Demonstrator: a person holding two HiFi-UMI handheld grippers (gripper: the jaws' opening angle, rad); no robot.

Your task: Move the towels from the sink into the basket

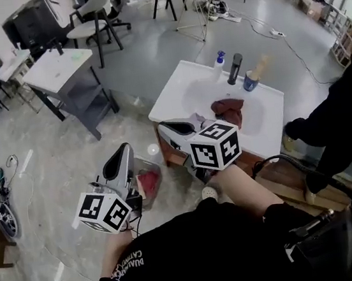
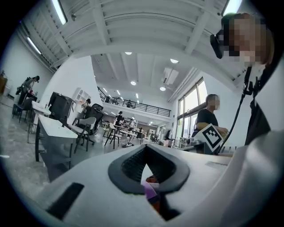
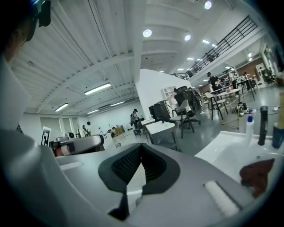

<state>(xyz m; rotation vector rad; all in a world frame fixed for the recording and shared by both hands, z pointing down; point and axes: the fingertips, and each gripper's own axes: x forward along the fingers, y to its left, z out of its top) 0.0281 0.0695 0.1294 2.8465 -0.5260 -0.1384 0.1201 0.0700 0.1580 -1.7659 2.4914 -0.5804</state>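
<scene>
A dark red towel (image 1: 228, 110) lies in the white sink (image 1: 189, 93); the right gripper view shows the towel (image 3: 257, 174) low at the right in the sink (image 3: 222, 153). On the floor left of the sink stands a clear basket (image 1: 155, 171) with a red towel (image 1: 147, 184) in it. My left gripper (image 1: 125, 151) hovers over the basket's left side, its jaws shut (image 2: 146, 153); a purple and red patch shows under them, what it is I cannot tell. My right gripper (image 1: 164, 127) is at the sink's front left corner, shut and empty (image 3: 142, 151).
A spray bottle (image 1: 219, 59), a black bottle (image 1: 235, 68) and a blue cup with a brush (image 1: 252, 80) stand on the sink's far rim. A person in black (image 1: 340, 115) stands at the right. A grey desk (image 1: 64, 71) and chairs are behind.
</scene>
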